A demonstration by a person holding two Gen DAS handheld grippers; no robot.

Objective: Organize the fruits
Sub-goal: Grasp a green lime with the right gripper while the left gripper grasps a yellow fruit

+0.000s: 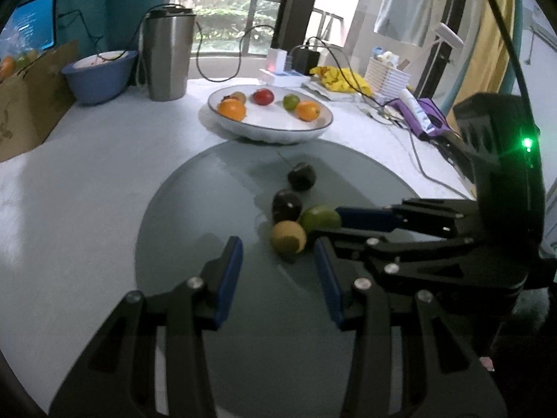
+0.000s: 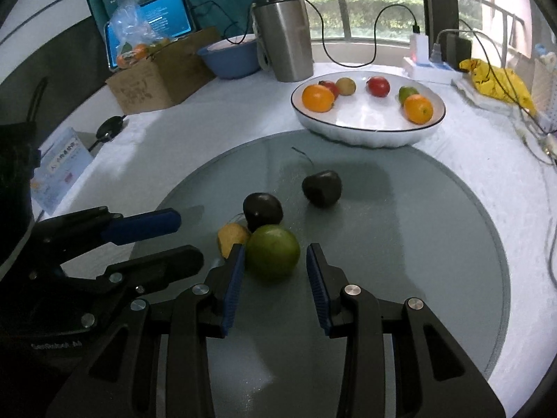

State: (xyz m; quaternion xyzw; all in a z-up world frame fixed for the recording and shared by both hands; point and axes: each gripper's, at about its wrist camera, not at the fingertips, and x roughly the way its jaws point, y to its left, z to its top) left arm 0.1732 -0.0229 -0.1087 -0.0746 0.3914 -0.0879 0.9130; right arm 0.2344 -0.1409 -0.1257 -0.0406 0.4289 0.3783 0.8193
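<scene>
On the grey glass disc (image 2: 400,244) lie a green fruit (image 2: 273,252), a yellowish fruit (image 2: 229,238) and two dark fruits (image 2: 261,210) (image 2: 321,188). My right gripper (image 2: 275,275) is open, its tips on either side of the green fruit's near half, the left pad close against it and the right pad apart. My left gripper (image 1: 278,271) is open and empty, with the yellowish fruit (image 1: 289,237) just ahead of its tips. The white bowl (image 2: 365,136) behind the disc holds two oranges, red fruits and a green one. Each gripper shows in the other's view, right gripper (image 1: 327,226), left gripper (image 2: 189,238).
At the back stand a steel tumbler (image 2: 283,35), a blue bowl (image 2: 229,57), a cardboard box (image 2: 156,76) with bagged fruit and a tablet (image 2: 156,21). Cables, a power strip (image 2: 428,66) and a yellow cloth (image 2: 494,80) lie at the right. A card stand (image 2: 59,167) sits left.
</scene>
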